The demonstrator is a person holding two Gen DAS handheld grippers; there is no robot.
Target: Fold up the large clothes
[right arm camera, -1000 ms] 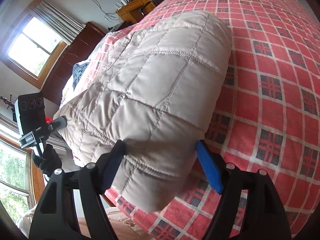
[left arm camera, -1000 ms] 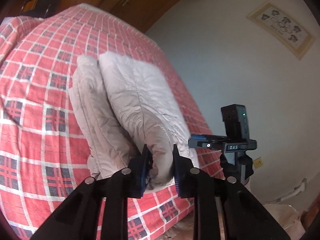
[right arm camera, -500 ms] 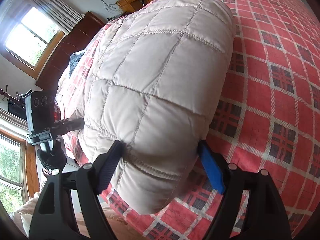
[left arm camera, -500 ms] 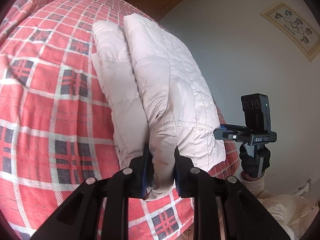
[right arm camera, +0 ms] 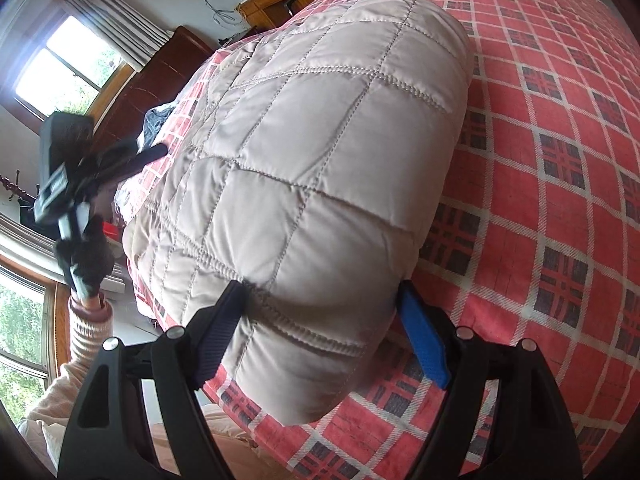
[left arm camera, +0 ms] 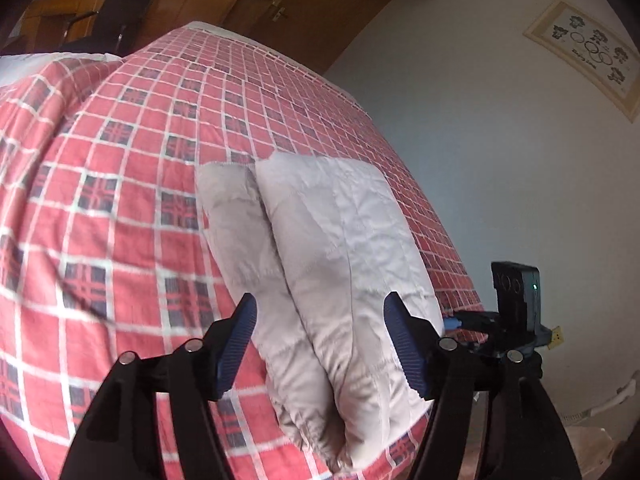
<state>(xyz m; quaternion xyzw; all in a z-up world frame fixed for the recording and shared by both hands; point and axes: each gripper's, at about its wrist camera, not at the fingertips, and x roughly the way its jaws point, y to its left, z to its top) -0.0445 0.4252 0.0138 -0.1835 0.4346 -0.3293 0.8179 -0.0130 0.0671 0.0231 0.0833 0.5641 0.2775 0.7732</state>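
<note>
A folded beige quilted jacket [left arm camera: 332,248] lies in thick layers on the red checked bedspread [left arm camera: 132,168]. My left gripper [left arm camera: 322,338] is open, its blue pads either side of the near end of the folds and apart from them. In the right wrist view the jacket [right arm camera: 320,152] fills the middle. My right gripper [right arm camera: 322,334] is open wide and straddles the bundle's near end, with the cloth bulging between the fingers. Each gripper shows in the other's view: the right one [left arm camera: 516,312] at the bed's edge, the left one [right arm camera: 68,184] blurred in a gloved hand.
The bedspread [right arm camera: 560,160] stretches far beyond the jacket. A wooden door [left arm camera: 288,4] and a desk with a chair [left arm camera: 92,12] stand behind the bed. A framed picture [left arm camera: 588,52] hangs on the wall. A window [right arm camera: 68,64] and dark headboard [right arm camera: 160,80] lie to the left.
My left gripper has let go of the jacket's fold, opened wide and drawn back. The jacket now rests on the bed. My right gripper stays open around the bundle's end.
</note>
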